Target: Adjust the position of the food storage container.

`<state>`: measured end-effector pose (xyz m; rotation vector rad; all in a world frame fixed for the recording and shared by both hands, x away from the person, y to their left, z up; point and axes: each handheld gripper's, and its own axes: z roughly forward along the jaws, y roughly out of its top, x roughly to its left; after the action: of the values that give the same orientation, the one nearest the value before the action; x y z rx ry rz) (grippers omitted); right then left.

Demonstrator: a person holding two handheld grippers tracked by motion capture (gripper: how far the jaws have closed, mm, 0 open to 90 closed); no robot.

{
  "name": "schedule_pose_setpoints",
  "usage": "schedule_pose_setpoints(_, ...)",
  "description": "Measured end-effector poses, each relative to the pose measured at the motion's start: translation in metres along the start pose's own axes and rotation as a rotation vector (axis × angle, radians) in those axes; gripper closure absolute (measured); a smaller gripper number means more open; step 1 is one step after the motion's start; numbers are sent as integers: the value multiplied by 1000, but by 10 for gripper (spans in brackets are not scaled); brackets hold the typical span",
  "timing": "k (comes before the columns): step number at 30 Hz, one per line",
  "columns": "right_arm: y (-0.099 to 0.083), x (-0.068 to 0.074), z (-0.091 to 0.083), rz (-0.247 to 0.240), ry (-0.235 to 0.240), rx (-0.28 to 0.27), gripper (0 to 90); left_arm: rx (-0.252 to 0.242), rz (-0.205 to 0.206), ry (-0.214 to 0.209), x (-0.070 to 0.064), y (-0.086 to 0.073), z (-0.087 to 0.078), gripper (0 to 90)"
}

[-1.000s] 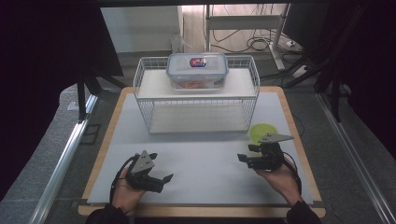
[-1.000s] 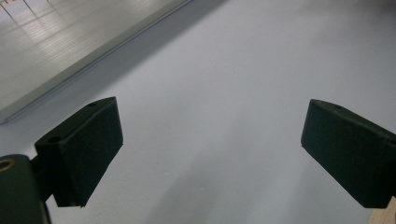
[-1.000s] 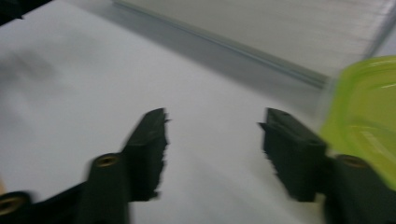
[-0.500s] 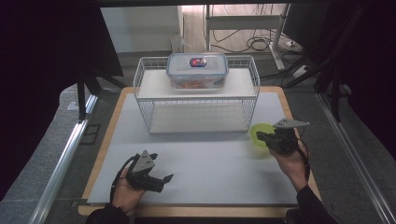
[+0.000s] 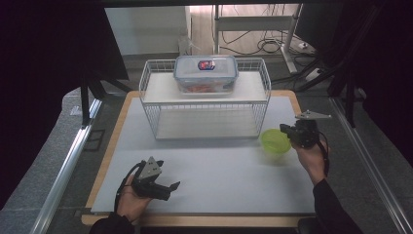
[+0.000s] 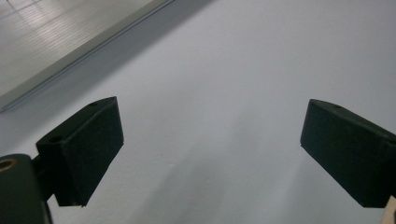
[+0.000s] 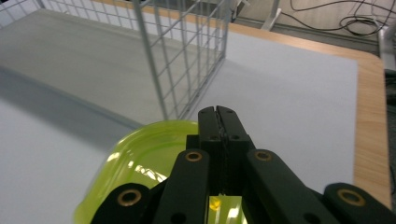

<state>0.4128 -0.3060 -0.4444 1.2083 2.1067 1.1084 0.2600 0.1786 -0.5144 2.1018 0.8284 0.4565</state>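
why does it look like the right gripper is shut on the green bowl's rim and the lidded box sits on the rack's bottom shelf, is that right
Not quite. The box sits on the top shelf of the rack, as the high view shows. The rest holds: the right gripper is shut on the green bowl's rim.

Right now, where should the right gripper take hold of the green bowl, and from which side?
Probably by the thin rim of the green bowl on its right side, where the right gripper sits. The bowl stands upright and open on the white mat, with the wire rack close behind, so one jaw inside and one outside the wall suits best.
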Motion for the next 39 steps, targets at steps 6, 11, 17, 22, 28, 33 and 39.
schedule_pose_setpoints(6,3,-9,9,-16,-50,27,900,6,-2,1,0,0,1,58)
schedule_pose_setpoints(11,-10,-23,15,4,-104,69,900,17,1,-1,1,-1,2,59)
schedule_pose_setpoints(17,-23,-27,16,18,-102,102,900,27,12,-3,-1,-1,2,59)
schedule_pose_setpoints(22,-27,-24,17,27,-87,121,900,34,17,-4,-1,-1,3,60)
schedule_pose_setpoints(28,-30,-18,17,46,-66,136,900,39,21,-8,-2,-1,3,59)
schedule_pose_setpoints(33,-32,-11,14,52,-37,147,900,46,24,-9,-2,-1,4,60)
schedule_pose_setpoints(39,-35,1,11,51,8,154,900,49,29,-9,-3,-1,4,60)
